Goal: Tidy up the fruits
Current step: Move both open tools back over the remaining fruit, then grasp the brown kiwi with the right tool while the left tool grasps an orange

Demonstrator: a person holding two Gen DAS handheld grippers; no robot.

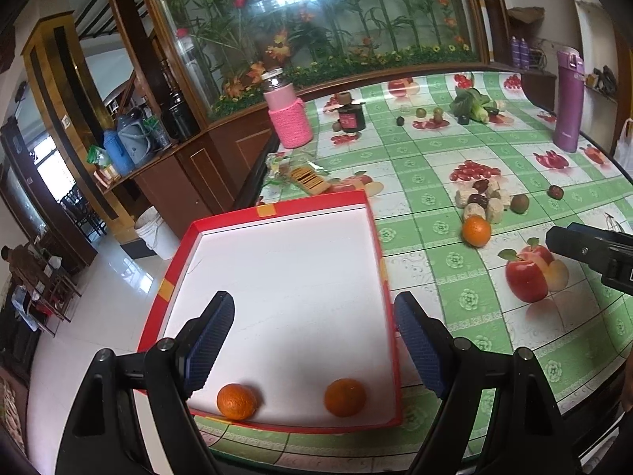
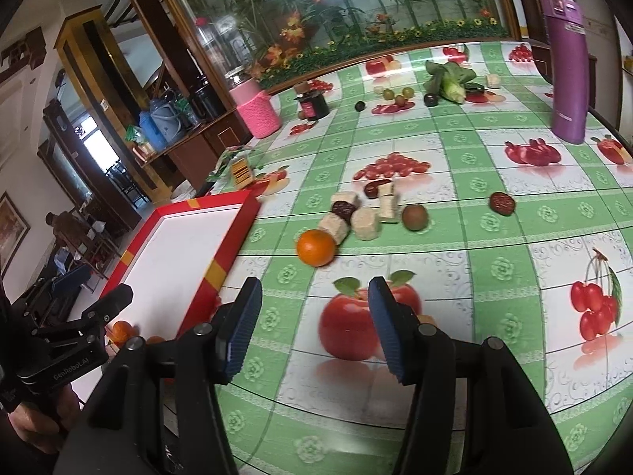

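Observation:
A red-rimmed box with a white floor (image 1: 372, 237) (image 2: 233, 229) lies on the table's left side. Two oranges (image 1: 236, 401) (image 1: 345, 398) rest at its near edge. My left gripper (image 1: 312, 340) hangs open above the box with nothing between its fingers. A third orange (image 1: 476, 230) (image 2: 315, 247) sits on the tablecloth to the right of the box. My right gripper (image 2: 314, 328) is open just short of that orange, over a printed apple. A kiwi (image 2: 415, 217) (image 1: 519, 202), dark dates (image 2: 343, 209) and beige chunks (image 2: 366, 223) lie beyond the orange.
A purple flask (image 2: 565, 63), a pink knitted jar (image 1: 287, 113), a dark jar (image 1: 351, 115), greens with corn (image 2: 449, 79) and small fruits (image 2: 399, 99) stand farther back. The table edge drops to the floor on the left. A hand (image 2: 35, 423) holds the left gripper.

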